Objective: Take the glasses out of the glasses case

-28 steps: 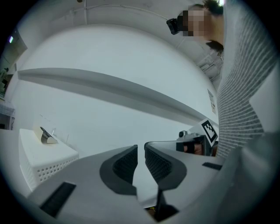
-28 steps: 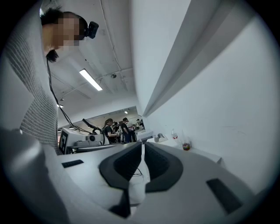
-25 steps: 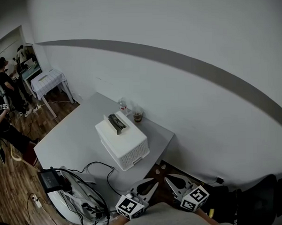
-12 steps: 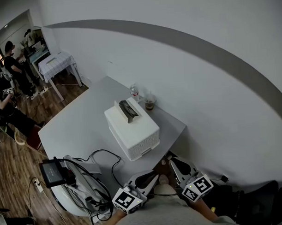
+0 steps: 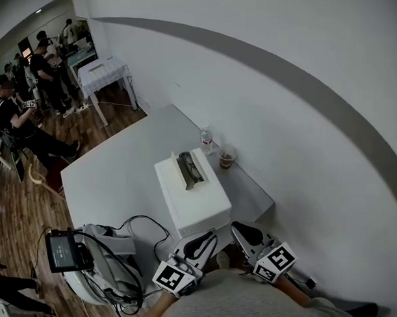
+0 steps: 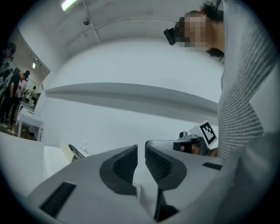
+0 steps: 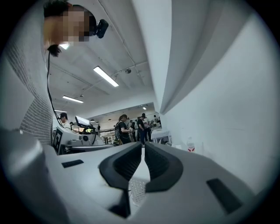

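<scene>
A person in a grey ribbed sweater (image 5: 236, 303) holds two grippers low against the body, short of the pale grey counter (image 5: 115, 183). The left gripper (image 5: 204, 241) has its jaws drawn almost together with nothing between them. The right gripper (image 5: 243, 232) shows the same narrow slit and is also empty. To the left, a dark flat device (image 5: 64, 250) sits among looped black cables (image 5: 133, 231). Beyond the grippers, a white rectangular box (image 5: 197, 200) stands on the counter. The dark glasses case (image 5: 190, 169) lies open on top of the box, well apart from both grippers. The dark shape inside it is too small to read in detail. Past the box, near the white wall, stand a small clear plastic bottle (image 5: 206, 140) and a clear cup of brown drink (image 5: 227, 156). Farther left, several people (image 5: 27, 95) gather around a white-covered table (image 5: 104, 73).
</scene>
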A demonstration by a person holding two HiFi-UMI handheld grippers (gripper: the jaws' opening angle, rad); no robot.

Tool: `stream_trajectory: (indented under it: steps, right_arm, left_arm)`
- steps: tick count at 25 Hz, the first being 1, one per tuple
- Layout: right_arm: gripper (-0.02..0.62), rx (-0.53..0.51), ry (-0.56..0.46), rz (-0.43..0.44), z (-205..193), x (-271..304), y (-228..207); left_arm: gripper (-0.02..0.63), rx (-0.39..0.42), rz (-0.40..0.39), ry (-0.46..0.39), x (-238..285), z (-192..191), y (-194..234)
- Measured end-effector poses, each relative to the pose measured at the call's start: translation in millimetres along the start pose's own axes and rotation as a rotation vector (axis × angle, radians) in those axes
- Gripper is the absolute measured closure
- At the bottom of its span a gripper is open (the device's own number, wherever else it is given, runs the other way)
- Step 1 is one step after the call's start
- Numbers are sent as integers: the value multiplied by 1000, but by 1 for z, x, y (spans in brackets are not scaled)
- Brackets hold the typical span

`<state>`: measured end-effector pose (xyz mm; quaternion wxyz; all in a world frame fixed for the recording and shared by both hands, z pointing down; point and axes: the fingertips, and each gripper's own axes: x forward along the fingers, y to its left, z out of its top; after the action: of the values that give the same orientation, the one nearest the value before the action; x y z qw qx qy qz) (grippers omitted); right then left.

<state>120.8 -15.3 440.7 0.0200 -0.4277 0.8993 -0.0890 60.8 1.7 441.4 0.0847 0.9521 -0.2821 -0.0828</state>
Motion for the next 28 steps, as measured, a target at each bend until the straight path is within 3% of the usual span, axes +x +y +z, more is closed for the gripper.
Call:
stream_trajectory:
  steps: [7,13,16,24,28]
  right_arm:
    - [580,-1,60,168,10,37,-33]
    - [580,-12,113,243,7,71,-53]
    - [580,-6,132,244,-3,88,-60]
    - [580,-5,154,172,-12,123,-66]
    - [580,-25,177,141,-20,135,-68]
  left_arm:
    - [546,1,113,-10,35,1,31]
    - [546,-10,234,-2,42,-2,57]
    - [546,9,252,-29,44,8,62]
    - [546,25,249,-2,29,16,84]
    - [589,27,225,-4,24,15,87]
